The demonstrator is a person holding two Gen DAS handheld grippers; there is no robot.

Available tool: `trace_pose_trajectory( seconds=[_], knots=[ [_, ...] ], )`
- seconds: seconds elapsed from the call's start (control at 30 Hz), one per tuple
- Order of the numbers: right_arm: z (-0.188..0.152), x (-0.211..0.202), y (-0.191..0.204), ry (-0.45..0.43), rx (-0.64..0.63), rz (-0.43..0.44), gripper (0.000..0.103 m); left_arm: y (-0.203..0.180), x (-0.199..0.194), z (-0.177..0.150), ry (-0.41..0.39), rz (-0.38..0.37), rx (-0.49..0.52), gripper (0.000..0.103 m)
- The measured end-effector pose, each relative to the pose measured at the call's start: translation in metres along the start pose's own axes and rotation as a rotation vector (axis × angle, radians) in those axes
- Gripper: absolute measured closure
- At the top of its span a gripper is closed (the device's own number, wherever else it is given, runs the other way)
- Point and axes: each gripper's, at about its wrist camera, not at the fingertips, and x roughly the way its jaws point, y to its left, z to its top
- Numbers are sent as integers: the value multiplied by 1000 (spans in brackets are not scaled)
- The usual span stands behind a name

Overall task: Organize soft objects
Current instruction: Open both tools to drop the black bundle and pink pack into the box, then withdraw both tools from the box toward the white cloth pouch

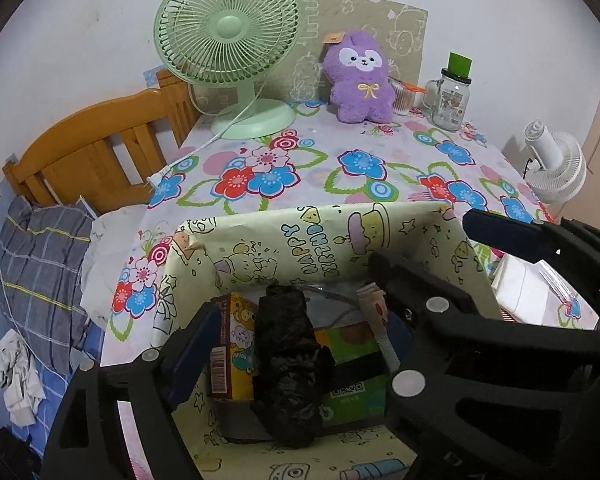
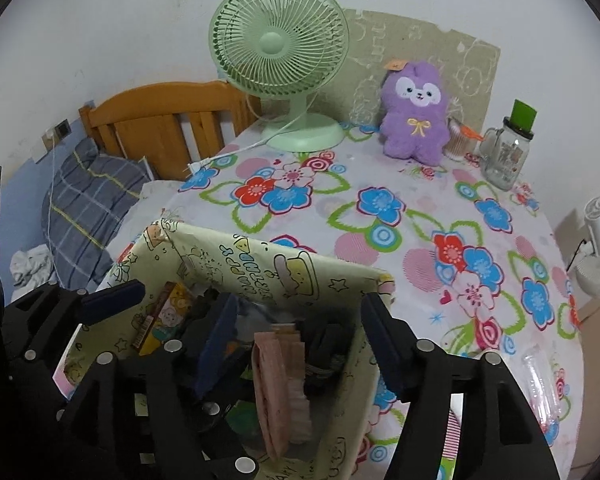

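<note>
Purple plush is sitting upright at the far edge of the table (image 1: 340, 200), where the toy (image 1: 359, 80) is leaning against a patterned board just right of the green fan (image 1: 228, 40) and left of a glass jar (image 1: 450, 96). In the left wrist view, the left tool (image 1: 296, 328) is hanging wide over the paper-lined box (image 1: 300, 232), which is lying between it and the toy. A crinkled black plastic bundle (image 1: 288, 364) is lying between its fingers, though contact cannot be told. The bundle's long axis is running away from the camera, beside a printed carton (image 1: 236, 344) and a green packet (image 1: 352, 388).

In the right wrist view, the right tool (image 2: 296, 344) is also spreading wide, straddling the box's right wall (image 2: 300, 276) with a folded pink ribbed cloth (image 2: 280, 384) standing on edge between its fingers. The plush toy (image 2: 416, 116) is sitting straight ahead and slightly right of this tool, well apart from the box, its axis vertical. The right hand looks the better placed to fetch it; soft pile should compress readily.
</note>
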Motion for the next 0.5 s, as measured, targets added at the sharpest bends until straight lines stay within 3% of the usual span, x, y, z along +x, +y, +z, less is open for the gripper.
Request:
trace_pose_trajectory(
  seconds=[0.17,0.5],
  knots=[
    [-3,-9,-5,-12,8,-20,25,-5,-5,-2,-7,0,9,12],
    [-14,-35,-19,-54,29,-66,17,-25,-23,-4,-46,4,37,6]
  ],
)
